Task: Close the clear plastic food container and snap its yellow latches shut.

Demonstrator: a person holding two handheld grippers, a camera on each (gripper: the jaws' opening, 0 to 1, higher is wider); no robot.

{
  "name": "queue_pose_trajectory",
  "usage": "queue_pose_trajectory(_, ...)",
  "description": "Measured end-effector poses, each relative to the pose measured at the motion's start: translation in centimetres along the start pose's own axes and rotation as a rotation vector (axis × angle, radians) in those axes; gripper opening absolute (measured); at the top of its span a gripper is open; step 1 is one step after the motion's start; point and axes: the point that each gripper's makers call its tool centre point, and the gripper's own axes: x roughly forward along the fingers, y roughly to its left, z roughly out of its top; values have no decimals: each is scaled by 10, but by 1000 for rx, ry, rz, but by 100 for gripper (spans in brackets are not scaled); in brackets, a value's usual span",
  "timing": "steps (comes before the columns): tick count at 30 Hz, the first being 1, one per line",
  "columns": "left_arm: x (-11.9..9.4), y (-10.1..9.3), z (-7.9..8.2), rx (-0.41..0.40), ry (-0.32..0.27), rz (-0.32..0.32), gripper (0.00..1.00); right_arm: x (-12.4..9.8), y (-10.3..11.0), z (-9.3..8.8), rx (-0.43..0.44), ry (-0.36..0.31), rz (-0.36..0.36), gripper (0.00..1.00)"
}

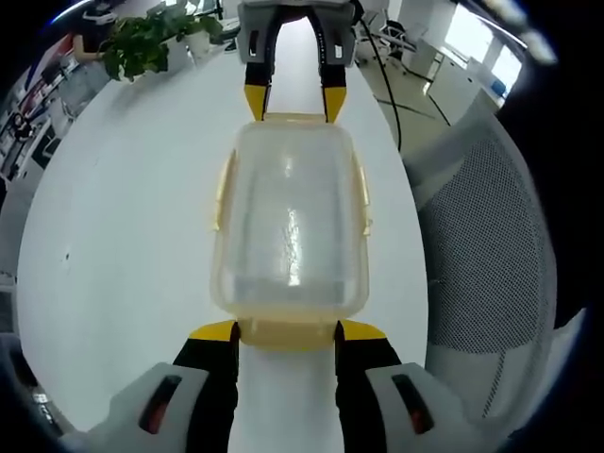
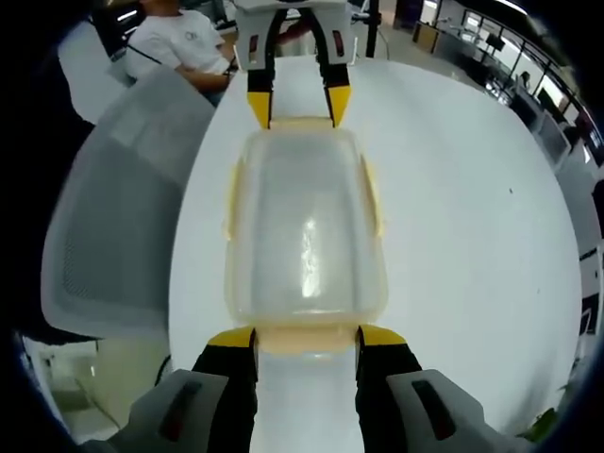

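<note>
Left gripper (image 1: pixel 288 331) at bottom centre, jaws spread, tips touching the near latch (image 1: pixel 288 332) of the container (image 1: pixel 289 222). Right gripper (image 2: pixel 306 337) likewise open at the opposite latch (image 2: pixel 306 337). Container lies mid-frame on the table (image 1: pixel 123 217); plant (image 1: pixel 142 42) upper left.

Clear container (image 1: pixel 289 226), yellow latches (image 1: pixel 362 193)

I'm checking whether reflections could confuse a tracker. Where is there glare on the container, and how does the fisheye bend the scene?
Left gripper view: a bright vertical streak of glare on the container lid; the table edge bows. Right gripper view: a similar streak mid-lid; the chair bulges outward.
</note>
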Motion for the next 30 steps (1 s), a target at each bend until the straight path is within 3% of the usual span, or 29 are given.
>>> queue_pose_trajectory(17, 11, 2, 22, 4, -11, -10, 39, -7, -3, -23, 9, 9, -4, 39)
queue_pose_trajectory(30, 13, -1, 19, 2, 3, -16, 39, -3, 0, -22, 5, 14, -1, 39)
